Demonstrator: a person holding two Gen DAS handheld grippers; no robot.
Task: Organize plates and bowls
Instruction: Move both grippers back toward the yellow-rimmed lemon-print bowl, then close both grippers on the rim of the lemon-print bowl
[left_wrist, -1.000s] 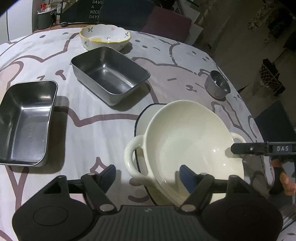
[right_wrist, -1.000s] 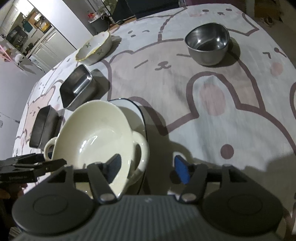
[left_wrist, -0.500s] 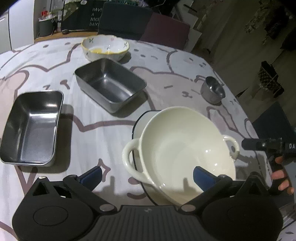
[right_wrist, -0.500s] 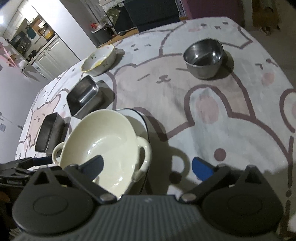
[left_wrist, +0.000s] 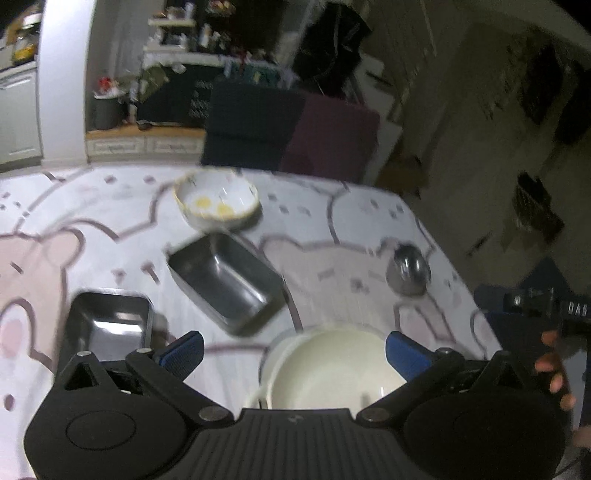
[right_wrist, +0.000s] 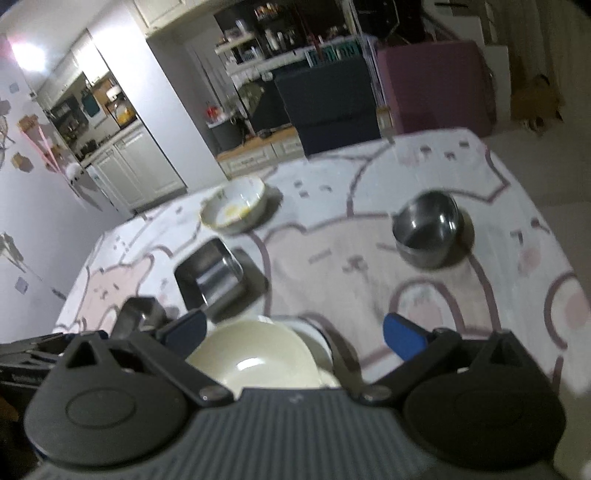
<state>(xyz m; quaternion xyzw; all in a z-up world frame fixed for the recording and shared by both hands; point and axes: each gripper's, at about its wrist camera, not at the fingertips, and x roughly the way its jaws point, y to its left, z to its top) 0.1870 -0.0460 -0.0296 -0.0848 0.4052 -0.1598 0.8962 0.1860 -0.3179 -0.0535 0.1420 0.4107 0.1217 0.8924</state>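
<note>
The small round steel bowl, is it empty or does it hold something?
Empty: the right wrist view looks into the steel bowl and shows only bare, shiny metal inside.

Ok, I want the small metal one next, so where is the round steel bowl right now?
The round steel bowl stands alone on the tablecloth's right side in the right wrist view, right of the floral bowl and beyond the cream bowl.

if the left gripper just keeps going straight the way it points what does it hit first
Most likely the far rim of the cream two-handled bowl below the open left gripper; beyond it, the nearer steel tray. Depth is unclear in this blurred view.
</note>
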